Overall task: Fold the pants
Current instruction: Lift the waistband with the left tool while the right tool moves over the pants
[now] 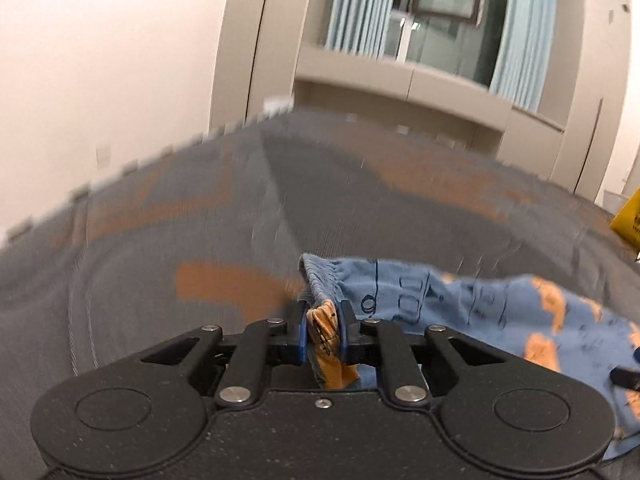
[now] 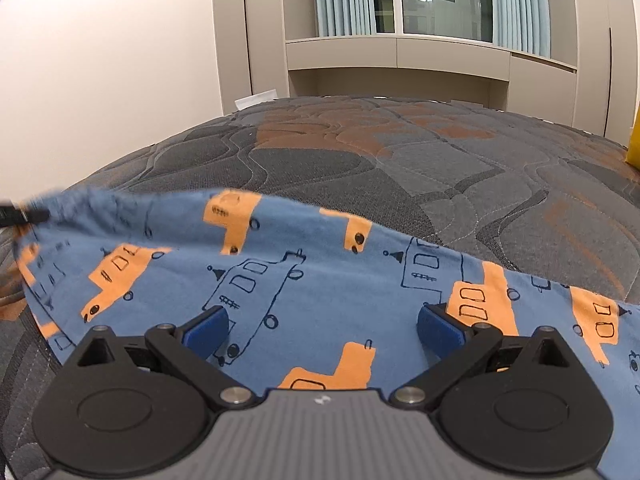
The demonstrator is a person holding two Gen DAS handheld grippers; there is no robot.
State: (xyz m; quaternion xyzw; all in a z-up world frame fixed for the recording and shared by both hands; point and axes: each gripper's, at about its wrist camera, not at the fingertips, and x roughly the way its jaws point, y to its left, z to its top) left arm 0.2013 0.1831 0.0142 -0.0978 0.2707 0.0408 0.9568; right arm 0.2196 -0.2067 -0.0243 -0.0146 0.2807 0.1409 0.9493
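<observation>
The left tongs (image 1: 323,330) pinch a bunched corner of the blue pants (image 2: 304,280), which lie spread on the quilted bed (image 2: 440,168). The right tongs (image 2: 322,330) stand wide apart just above the cloth, gripping nothing.

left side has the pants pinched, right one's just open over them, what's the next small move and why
Probably close the right gripper on the pants: its fingers stand wide open over the flat cloth, while the left gripper already pinches a bunched edge. Two grips allow a fold.
</observation>
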